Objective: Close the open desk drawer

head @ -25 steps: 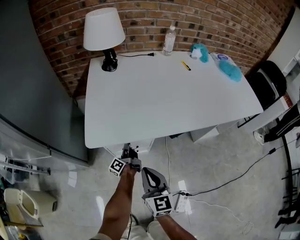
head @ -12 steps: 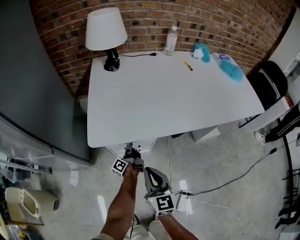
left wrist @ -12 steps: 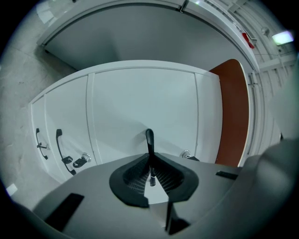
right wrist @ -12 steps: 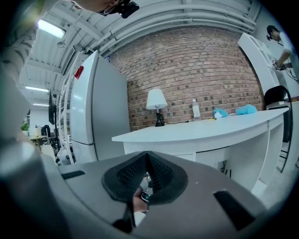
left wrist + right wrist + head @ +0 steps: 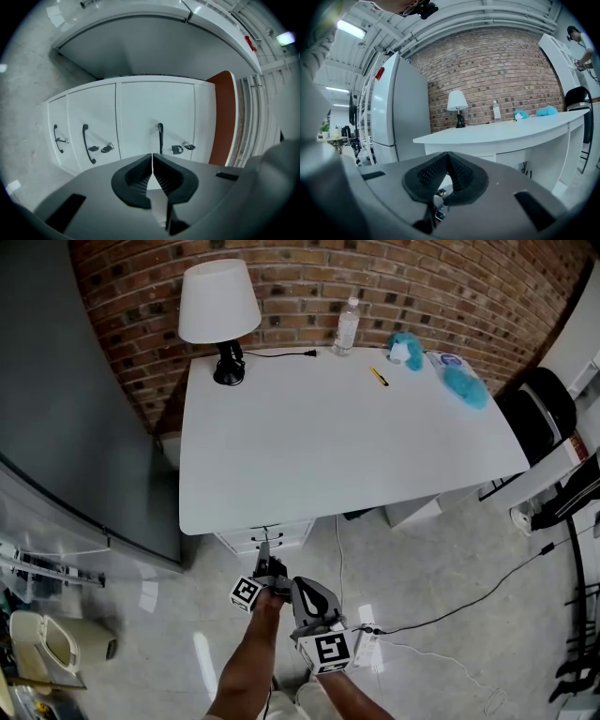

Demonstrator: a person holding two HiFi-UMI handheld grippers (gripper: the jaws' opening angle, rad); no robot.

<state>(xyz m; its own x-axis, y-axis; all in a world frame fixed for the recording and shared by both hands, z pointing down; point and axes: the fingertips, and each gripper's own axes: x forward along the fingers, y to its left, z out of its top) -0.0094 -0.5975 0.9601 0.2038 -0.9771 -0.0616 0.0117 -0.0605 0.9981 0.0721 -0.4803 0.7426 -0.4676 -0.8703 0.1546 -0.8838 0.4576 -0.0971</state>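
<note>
A white drawer unit (image 5: 267, 538) stands under the front edge of the white desk (image 5: 347, 427). The left gripper view shows three white fronts with black handles; the widest front's handle (image 5: 160, 136) is just ahead of my left gripper (image 5: 153, 155). Its jaws have just been closing and are shut with nothing between them. In the head view the left gripper (image 5: 263, 557) points at the unit from a short way off. Beside it on the right, my right gripper (image 5: 302, 585) is shut and empty, aimed level at the desk (image 5: 511, 129).
On the desk's far side stand a lamp (image 5: 218, 301) and a bottle (image 5: 348, 324), with a yellow pen (image 5: 378, 376) and blue plush things (image 5: 459, 381). A grey cabinet (image 5: 75, 409) rises at left and a black chair (image 5: 539, 409) at right. Cables (image 5: 450, 606) cross the floor.
My left gripper has drawn back from the desk toward me. More of the white drawer unit shows beyond the desk's edge. The right gripper has stayed put.
</note>
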